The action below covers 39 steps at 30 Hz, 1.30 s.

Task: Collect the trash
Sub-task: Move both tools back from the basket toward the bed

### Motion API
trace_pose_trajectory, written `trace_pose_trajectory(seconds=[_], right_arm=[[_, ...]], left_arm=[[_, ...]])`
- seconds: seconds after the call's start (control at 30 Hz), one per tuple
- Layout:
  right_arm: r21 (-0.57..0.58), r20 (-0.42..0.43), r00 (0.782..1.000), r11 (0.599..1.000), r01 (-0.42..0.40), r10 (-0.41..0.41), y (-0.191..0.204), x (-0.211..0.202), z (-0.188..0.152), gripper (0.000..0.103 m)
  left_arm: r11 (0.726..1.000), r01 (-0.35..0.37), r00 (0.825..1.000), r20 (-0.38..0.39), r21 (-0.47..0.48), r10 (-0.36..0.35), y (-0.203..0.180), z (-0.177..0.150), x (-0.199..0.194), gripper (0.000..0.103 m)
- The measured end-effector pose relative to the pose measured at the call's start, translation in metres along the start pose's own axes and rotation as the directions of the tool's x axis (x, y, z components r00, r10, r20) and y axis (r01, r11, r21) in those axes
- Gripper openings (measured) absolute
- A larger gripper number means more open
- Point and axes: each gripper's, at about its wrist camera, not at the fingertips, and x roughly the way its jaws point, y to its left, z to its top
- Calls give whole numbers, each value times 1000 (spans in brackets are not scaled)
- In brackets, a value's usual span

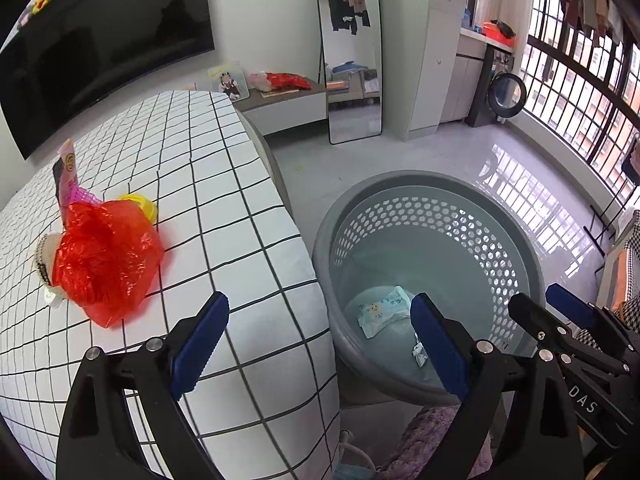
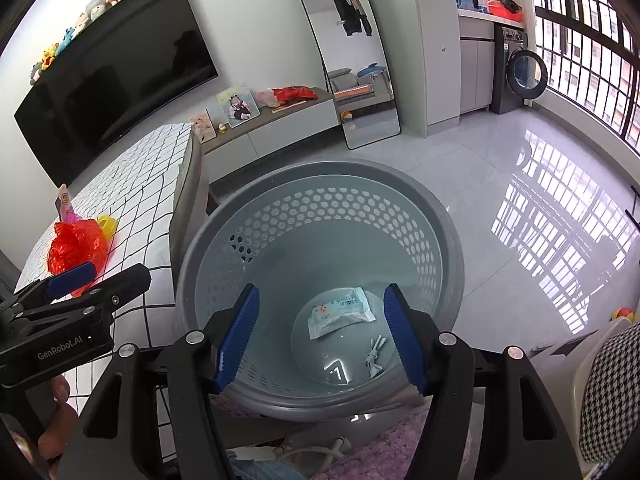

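Now both tongs, left gripper (image 1: 320,344) and right gripper (image 2: 320,336), hang released and empty over the basket (image 2: 224,224) holding dropped trash; next, reach left for the red bag (image 1: 104,264) on the bed (image 1: 224,184).

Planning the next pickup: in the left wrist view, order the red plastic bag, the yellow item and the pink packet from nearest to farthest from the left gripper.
From the left gripper:
1. Red plastic bag, on the bed, up-left.
2. Yellow item, just behind the bag.
3. Pink packet, farthest back.
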Motion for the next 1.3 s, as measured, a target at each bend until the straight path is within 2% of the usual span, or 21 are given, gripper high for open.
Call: trace_pose_trajectory(seconds=[0.73,1.3], right_arm=[[-84,52,998,996,-38,43,51,-35,-17,66],[-146,50,996,987,-66,74,91,-37,-22,66]], left_arm=[[999,-23,997,75,-46,27,42,-24,-46,91],[994,-33,994,100,-107,44,81,-42,-66,91]])
